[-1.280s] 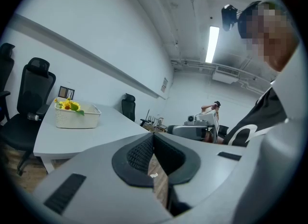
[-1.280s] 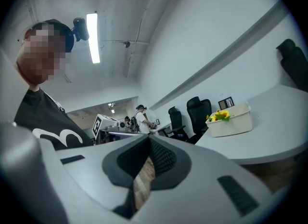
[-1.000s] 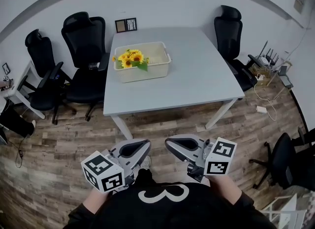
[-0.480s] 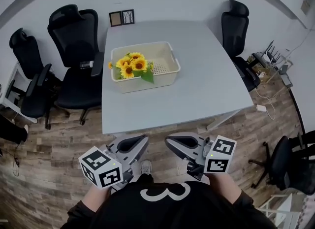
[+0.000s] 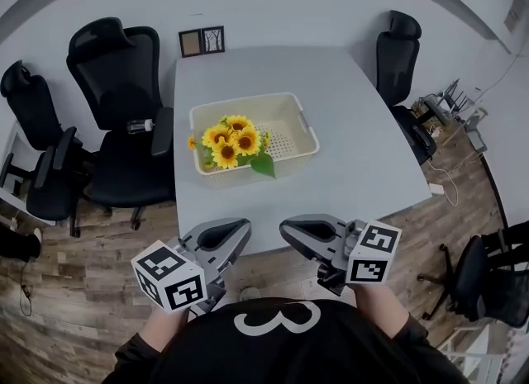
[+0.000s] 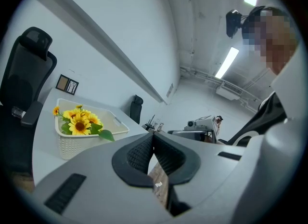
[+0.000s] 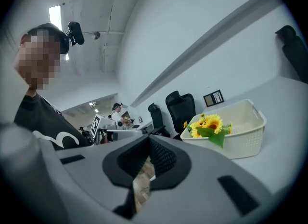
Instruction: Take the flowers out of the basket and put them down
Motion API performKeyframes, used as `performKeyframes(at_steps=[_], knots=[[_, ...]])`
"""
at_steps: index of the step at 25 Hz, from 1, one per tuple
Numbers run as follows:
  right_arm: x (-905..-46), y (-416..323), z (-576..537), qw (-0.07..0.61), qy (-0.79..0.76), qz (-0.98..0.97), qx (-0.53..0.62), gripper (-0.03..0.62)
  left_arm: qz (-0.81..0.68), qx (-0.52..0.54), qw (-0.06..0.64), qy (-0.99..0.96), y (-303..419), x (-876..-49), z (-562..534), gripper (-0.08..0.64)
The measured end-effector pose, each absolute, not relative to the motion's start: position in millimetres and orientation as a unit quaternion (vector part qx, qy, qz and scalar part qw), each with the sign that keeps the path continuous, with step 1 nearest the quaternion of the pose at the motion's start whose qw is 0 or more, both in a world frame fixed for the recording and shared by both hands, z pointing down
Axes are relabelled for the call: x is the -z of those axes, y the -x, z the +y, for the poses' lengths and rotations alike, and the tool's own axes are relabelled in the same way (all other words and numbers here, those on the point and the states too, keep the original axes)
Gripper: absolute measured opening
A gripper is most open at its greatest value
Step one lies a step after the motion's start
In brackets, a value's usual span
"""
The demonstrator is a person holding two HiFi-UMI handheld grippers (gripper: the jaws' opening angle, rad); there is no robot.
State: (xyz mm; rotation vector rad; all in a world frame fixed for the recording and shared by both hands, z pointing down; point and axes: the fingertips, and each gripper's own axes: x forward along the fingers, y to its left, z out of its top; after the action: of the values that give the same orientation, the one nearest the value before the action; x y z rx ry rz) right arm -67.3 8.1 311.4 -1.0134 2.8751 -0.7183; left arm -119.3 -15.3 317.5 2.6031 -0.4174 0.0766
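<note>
Both closed and empty, left tool point(image 5: 240, 227) and right tool point(image 5: 288, 229) hover off the tabletop's point(image 5: 347, 110) near edge, the flowers point(image 5: 234, 143) lying beyond in the basket's point(image 5: 306, 130) left end, nearer the left tool.

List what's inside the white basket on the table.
A bunch of sunflowers sits at the basket's left end in the head view, one green leaf drooping over the near rim. The remaining perforated floor is bare. Stems are covered by the blooms.

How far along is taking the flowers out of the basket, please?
Nothing done: the flowers sit in the basket on the table. In hand: left gripper and right gripper are shut, empty, short of the basket. Left: everything, grasp onwards.
</note>
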Motion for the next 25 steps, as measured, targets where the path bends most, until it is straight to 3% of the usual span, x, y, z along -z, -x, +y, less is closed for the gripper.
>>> performKeyframes(at_steps=[7, 13, 25], knots=[[-304, 58, -24, -0.002, 0.317, 0.926, 0.206, 0.008, -0.160, -0.029, 0.259, -0.952, 112, -320, -49, 0.012], [-283, 41, -59, 0.045, 0.256, 0.946, 0.192, 0.008, -0.187, -0.037, 0.247, -0.950, 99, -316, -80, 0.012], [-281, 23, -157, 0.017, 0.221, 0.959, 0.175, 0.008, -0.266, -0.038, 0.263, -0.927, 98, -321, -146, 0.012]])
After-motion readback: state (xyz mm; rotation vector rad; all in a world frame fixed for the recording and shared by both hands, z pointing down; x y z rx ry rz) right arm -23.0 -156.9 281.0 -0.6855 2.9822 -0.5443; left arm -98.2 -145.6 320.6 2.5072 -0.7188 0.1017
